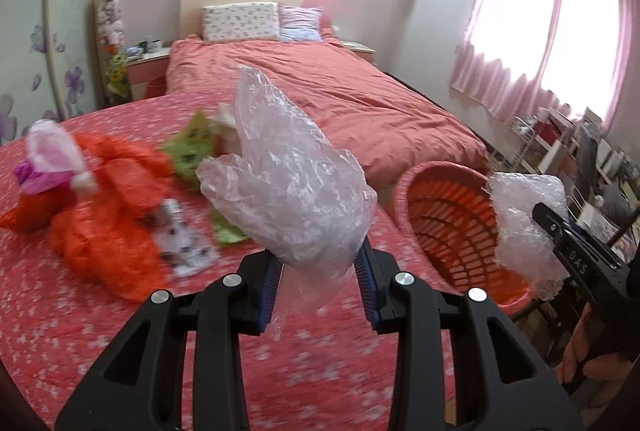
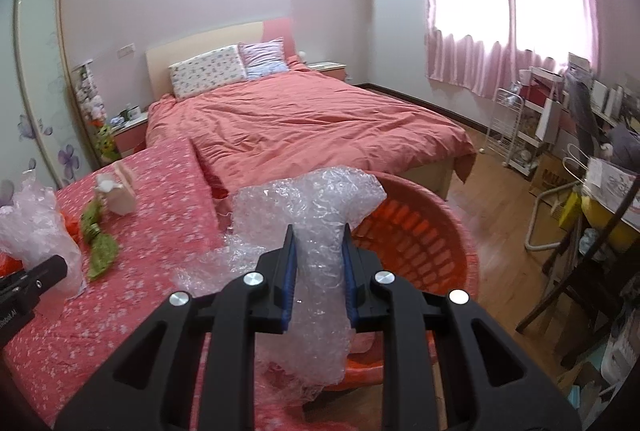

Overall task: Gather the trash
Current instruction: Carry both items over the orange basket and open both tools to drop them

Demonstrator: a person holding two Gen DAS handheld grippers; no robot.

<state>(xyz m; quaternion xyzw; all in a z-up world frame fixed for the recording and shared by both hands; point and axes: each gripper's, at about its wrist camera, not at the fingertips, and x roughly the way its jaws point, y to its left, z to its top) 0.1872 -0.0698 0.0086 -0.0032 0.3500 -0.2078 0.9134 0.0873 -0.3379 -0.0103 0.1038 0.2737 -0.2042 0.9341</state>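
My left gripper [image 1: 320, 259] is shut on a crumpled clear plastic bag [image 1: 280, 167], held above the red flowered tabletop [image 1: 100, 319]. My right gripper [image 2: 319, 237] is shut on a bunch of bubble wrap [image 2: 312, 199], right at the near rim of the orange-red plastic basket [image 2: 420, 231]. In the left wrist view the basket [image 1: 444, 215] stands to the right of the table, with the right gripper [image 1: 560, 227] and its bubble wrap [image 1: 524, 223] at its rim. An orange plastic bag [image 1: 104, 199], a green wrapper [image 1: 192, 147], a pink-white bag [image 1: 48, 159] and a printed wrapper [image 1: 184, 243] lie on the table.
A bed with a salmon quilt [image 2: 312, 119] stands behind the table and basket. A white wire rack [image 2: 516, 127], a cluttered desk and a dark chair [image 2: 580, 271] fill the right side. A small white box [image 2: 122, 191] sits on the table. A hand [image 1: 588, 355] shows at lower right.
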